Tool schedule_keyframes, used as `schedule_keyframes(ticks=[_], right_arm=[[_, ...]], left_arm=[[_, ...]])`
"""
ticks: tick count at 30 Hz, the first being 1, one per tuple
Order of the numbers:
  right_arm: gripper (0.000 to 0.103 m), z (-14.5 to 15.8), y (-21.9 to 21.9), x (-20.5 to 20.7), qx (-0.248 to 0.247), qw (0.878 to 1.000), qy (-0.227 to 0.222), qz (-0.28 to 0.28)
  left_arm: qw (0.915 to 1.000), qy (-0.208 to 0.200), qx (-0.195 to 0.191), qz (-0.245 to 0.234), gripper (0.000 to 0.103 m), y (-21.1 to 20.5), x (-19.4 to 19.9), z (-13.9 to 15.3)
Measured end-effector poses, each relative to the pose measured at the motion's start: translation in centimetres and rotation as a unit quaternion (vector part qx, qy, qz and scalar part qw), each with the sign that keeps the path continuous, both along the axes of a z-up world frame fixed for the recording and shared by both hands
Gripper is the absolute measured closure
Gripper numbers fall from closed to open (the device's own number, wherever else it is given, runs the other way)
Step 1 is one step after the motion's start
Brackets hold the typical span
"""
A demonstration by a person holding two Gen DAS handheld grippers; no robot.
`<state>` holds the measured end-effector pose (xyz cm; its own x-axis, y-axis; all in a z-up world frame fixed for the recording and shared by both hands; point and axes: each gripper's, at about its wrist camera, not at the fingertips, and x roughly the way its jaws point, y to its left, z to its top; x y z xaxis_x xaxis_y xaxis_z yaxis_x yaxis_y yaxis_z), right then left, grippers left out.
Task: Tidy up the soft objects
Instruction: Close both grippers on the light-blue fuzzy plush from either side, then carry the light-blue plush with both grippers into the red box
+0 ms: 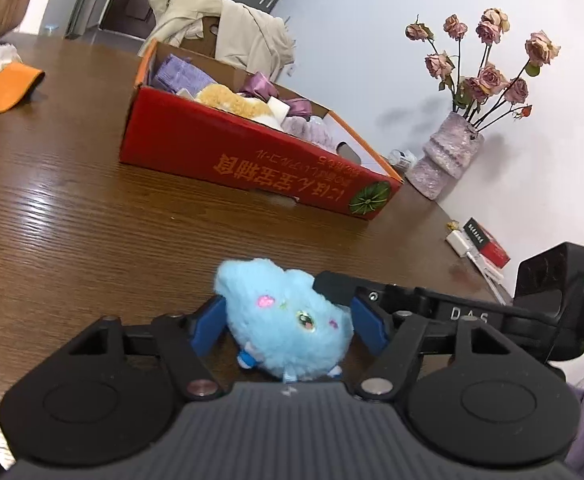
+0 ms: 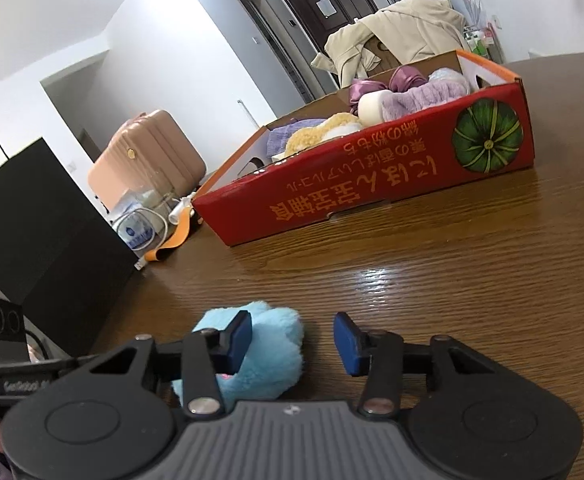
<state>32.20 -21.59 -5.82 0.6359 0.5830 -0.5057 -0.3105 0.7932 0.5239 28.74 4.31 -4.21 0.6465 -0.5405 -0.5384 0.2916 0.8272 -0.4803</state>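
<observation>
A fluffy blue plush toy (image 1: 288, 320) with a stitched face lies on the brown wooden table. My left gripper (image 1: 288, 322) has its blue pads on both sides of it and is shut on it. The toy also shows in the right wrist view (image 2: 268, 344), partly behind my right gripper's left finger (image 2: 238, 338). My right gripper (image 2: 292, 342) is open and empty, just right of the toy. A red cardboard box (image 1: 228, 160) (image 2: 372, 188) stands beyond, holding purple, yellow and white soft items.
A purple vase of dried roses (image 1: 448, 152) stands right of the box by the wall. Small red and white packs (image 1: 480, 244) lie at the table's right edge. An orange cap (image 1: 4, 88) lies far left. A black box (image 2: 40, 236) and pink suitcase (image 2: 148, 160) stand left.
</observation>
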Motion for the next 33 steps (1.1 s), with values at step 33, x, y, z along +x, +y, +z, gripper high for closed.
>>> schedule_keyframes(ticks=[33], right_arm=[[0.079, 9.5, -3.3, -2.0, 0.012, 0.992, -0.125, -0.018]], left_arm=[[0.9879, -0.154, 0.015, -0.008, 0.065, -5.9, 0.8, 11.8]])
